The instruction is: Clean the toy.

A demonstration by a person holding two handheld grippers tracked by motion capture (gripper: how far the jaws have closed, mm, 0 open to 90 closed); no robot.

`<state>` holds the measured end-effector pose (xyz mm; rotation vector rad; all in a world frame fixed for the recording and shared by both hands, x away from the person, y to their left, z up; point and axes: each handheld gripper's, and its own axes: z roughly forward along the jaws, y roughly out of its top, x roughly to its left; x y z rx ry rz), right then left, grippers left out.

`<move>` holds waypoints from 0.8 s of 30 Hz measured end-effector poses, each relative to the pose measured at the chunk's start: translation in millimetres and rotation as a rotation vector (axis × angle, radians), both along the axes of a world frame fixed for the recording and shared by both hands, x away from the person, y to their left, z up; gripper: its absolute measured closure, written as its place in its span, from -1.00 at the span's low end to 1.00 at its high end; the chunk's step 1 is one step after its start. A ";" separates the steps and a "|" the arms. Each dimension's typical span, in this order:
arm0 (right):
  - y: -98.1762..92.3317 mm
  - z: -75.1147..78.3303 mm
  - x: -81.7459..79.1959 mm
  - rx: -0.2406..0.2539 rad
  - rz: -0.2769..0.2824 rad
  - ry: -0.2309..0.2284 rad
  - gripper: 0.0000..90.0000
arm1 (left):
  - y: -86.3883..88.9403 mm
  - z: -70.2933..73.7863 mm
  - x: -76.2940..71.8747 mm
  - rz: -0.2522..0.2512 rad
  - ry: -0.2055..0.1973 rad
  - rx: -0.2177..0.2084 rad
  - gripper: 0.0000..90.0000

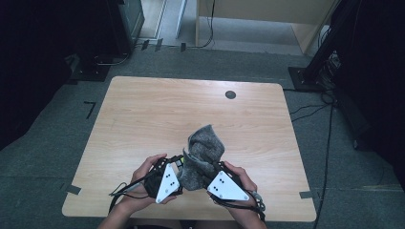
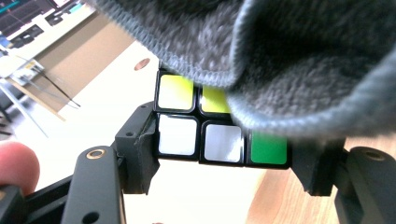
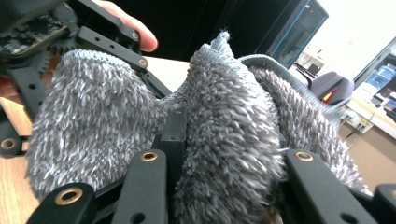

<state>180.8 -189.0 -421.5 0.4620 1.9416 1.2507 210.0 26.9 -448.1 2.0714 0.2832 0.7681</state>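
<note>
A colour-tiled puzzle cube [image 2: 201,135] sits clamped between the jaws of the left hand-held gripper [image 1: 174,168], partly under a grey fuzzy cloth [image 1: 203,155]. The right hand-held gripper [image 3: 224,154] grips that cloth, bunched against the cube, above the tabletop [image 1: 143,114].

Wooden table [image 1: 143,114] on grey carpet. Both hands at the near edge, each holding a gripper with a grey three-cornered plate on top. Left gripper [image 1: 177,164] and right gripper [image 1: 214,168] meet at a grey cloth [image 1: 203,155], bunched upright between them. Dark round hole [image 1: 230,94] near the table's far edge.
</note>
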 end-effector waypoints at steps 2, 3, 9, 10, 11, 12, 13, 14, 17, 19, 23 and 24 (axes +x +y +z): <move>5.9 0.4 -4.2 -0.010 0.049 -0.003 0.44 | -0.6 -0.3 -0.7 -0.001 -0.002 -0.001 -0.24; 9.2 -0.2 -6.2 -0.015 0.076 -0.001 0.43 | -0.4 0.3 -1.7 -0.011 -0.003 -0.009 -0.24; -2.3 6.5 -3.1 0.178 0.050 0.071 0.45 | 12.3 5.4 1.3 -0.092 0.070 -0.166 -0.24; -11.0 8.0 0.5 0.280 0.040 0.115 0.46 | 15.1 6.7 2.3 -0.101 0.085 -0.198 -0.24; -17.8 8.1 3.8 0.346 0.024 0.143 0.47 | 17.6 8.4 3.3 -0.106 0.093 -0.222 -0.24; -22.2 7.2 5.6 0.384 0.009 0.175 0.47 | 20.0 10.4 3.7 -0.110 0.098 -0.245 -0.24; -25.5 5.6 8.5 0.409 0.010 0.200 0.47 | 22.0 12.5 4.0 -0.118 0.106 -0.271 -0.24; -27.6 3.4 10.8 0.444 0.016 0.237 0.47 | 24.2 14.8 4.1 -0.126 0.113 -0.298 -0.24; -29.7 -4.5 17.0 0.486 -0.007 0.278 0.48 | 29.0 18.1 5.4 -0.121 0.117 -0.321 -0.24; -31.5 -7.2 20.2 0.414 -0.082 0.276 0.48 | 32.3 17.4 7.8 -0.119 0.132 -0.347 -0.24; -37.2 -2.8 19.0 0.465 -0.083 0.284 0.47 | 28.6 14.2 7.8 -0.106 0.115 -0.296 -0.24; -36.2 2.1 16.1 0.514 -0.046 0.281 0.46 | 26.7 12.8 7.0 -0.106 0.110 -0.278 -0.24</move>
